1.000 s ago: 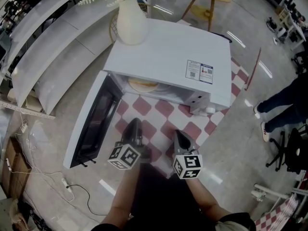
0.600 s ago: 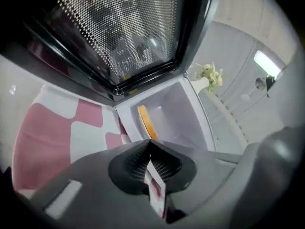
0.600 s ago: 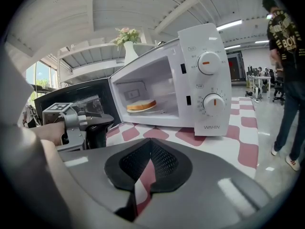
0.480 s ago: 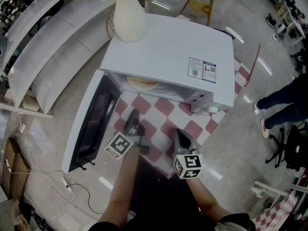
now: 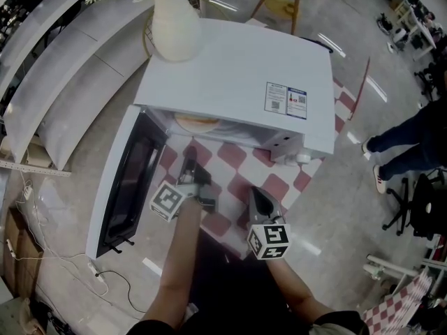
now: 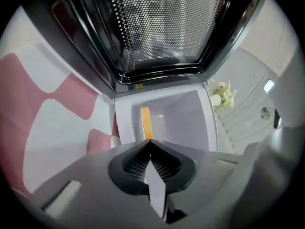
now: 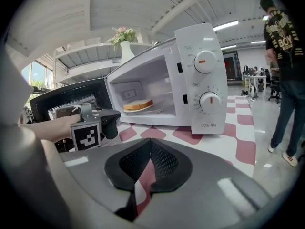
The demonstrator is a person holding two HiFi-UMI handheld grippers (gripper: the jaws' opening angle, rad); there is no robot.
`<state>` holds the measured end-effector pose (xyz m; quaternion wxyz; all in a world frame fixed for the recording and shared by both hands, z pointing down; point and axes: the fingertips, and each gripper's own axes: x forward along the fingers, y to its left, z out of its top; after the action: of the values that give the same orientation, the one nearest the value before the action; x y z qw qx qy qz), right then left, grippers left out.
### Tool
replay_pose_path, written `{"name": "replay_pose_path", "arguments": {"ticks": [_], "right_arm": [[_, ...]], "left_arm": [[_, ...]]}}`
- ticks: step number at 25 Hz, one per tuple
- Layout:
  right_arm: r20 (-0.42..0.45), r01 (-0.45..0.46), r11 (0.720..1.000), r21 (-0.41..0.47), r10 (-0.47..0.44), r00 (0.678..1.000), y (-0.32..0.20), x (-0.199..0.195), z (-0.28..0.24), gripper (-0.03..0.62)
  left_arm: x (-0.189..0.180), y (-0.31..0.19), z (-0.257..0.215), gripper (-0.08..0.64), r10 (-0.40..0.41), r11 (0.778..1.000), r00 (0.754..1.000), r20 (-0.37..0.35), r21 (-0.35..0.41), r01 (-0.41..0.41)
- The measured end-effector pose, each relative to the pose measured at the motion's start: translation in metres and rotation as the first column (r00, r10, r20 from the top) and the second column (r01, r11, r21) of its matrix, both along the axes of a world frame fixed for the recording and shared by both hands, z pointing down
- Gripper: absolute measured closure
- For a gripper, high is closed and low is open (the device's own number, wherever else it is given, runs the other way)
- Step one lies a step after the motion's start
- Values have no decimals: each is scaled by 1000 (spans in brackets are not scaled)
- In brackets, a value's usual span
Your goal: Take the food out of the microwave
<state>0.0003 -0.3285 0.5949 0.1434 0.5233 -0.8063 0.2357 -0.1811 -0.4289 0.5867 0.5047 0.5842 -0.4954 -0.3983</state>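
Head view, steeply down: white microwave (image 5: pixel 230 68) on a red-and-white checked cloth (image 5: pixel 279 187), door (image 5: pixel 119 187) swung wide open to the left. Inside the cavity, on a pale plate (image 7: pixel 143 110), one slice of toast (image 7: pixel 138 104), toward the left side, touched by neither gripper. Left gripper (image 5: pixel 188 166) level in front of the opening, rolled on its side, jaws pressed together on nothing, apart from the toast. Right gripper (image 5: pixel 253 194) nearer the person over the cloth, tilted down, jaws likewise closed and empty. On top of the microwave, a white vase (image 5: pixel 172 23) holding greenery.
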Motion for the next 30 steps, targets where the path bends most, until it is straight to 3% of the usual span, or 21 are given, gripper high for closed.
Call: {"name": "replay_pose_path", "arguments": {"ticks": [7, 11, 16, 30], "right_arm": [[-3, -27, 1000, 2, 27, 1000, -6, 4, 0, 591], [-2, -34, 999, -2, 34, 999, -8, 5, 0, 591], [-3, -46, 999, -8, 46, 999, -11, 10, 3, 591], [-10, -50, 998, -31, 50, 999, -15, 7, 11, 591]], "left_arm": [[-2, -13, 2, 551, -24, 1000, 997, -73, 6, 24], [1, -23, -1, 487, -33, 999, 985, -169, 21, 37], [1, -34, 2, 453, -48, 999, 972, -229, 4, 50], [4, -49, 12, 439, -22, 999, 983, -184, -52, 12]]}}
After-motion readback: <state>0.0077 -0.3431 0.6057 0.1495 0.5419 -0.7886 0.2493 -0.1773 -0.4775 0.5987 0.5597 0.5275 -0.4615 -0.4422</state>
